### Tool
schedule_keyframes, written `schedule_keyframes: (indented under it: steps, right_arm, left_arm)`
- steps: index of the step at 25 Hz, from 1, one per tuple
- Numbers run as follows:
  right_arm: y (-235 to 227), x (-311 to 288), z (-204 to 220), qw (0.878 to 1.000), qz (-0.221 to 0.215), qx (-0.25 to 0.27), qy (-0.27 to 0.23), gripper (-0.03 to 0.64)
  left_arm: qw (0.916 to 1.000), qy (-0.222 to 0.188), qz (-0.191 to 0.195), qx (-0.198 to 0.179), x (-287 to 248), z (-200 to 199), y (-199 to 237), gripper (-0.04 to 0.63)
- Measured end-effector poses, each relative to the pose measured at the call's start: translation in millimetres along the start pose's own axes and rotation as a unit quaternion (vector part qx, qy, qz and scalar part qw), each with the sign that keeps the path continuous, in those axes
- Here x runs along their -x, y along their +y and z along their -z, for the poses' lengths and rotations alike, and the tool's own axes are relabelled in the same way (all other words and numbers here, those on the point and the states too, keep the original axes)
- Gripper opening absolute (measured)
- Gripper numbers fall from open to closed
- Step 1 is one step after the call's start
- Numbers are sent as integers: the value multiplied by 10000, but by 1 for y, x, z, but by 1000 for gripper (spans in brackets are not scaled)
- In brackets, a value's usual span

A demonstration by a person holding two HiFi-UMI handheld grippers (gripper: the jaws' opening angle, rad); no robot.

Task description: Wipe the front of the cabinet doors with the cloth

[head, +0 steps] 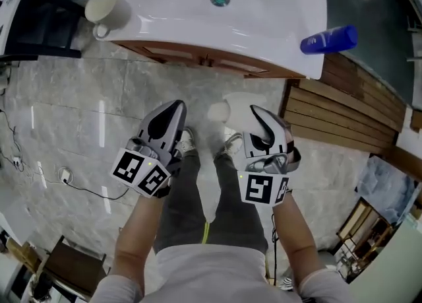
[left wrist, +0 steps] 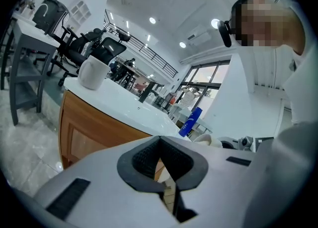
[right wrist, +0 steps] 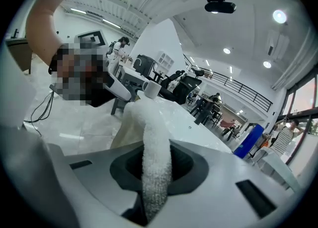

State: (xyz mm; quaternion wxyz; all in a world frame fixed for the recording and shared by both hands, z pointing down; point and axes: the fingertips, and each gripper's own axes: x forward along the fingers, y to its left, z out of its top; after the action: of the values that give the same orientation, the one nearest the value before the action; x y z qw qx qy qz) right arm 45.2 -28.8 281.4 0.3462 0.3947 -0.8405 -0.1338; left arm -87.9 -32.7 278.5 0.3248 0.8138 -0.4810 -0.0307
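Observation:
The wooden cabinet doors sit under the white sink counter, just ahead of me. In the left gripper view a door panel faces me from the left. My right gripper is shut on a white cloth, which bunches out past its tips. That cloth runs up between the right gripper jaws as a thick fluffy strip. My left gripper hangs beside it, shut with nothing held, as the left gripper view shows. Both grippers are held short of the doors, above the floor.
On the counter stand a white mug at the left corner and a blue bottle lying at the right. A wooden slatted panel lies right of the cabinet. A cable and plug trail on the marble floor. The person's shoes are below the grippers.

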Motion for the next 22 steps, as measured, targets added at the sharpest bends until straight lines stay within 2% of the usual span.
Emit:
schedule_keyframes:
  steps: [6, 11, 15, 22]
  right_arm:
    - [18, -36, 33, 10000, 2, 16, -42, 72]
    - [31, -69, 58, 9998, 80, -181, -95, 72]
    - [37, -90, 72, 9993, 201, -228, -238, 71]
    - [48, -121, 88, 9992, 96, -241, -307, 71]
  left_arm:
    - [10000, 6, 8, -19, -23, 38, 30, 15]
    - [10000, -52, -71, -8, -36, 69, 59, 15]
    - [9995, -190, -246, 9, -39, 85, 81, 15]
    - [9995, -194, -251, -23, -48, 113, 99, 15]
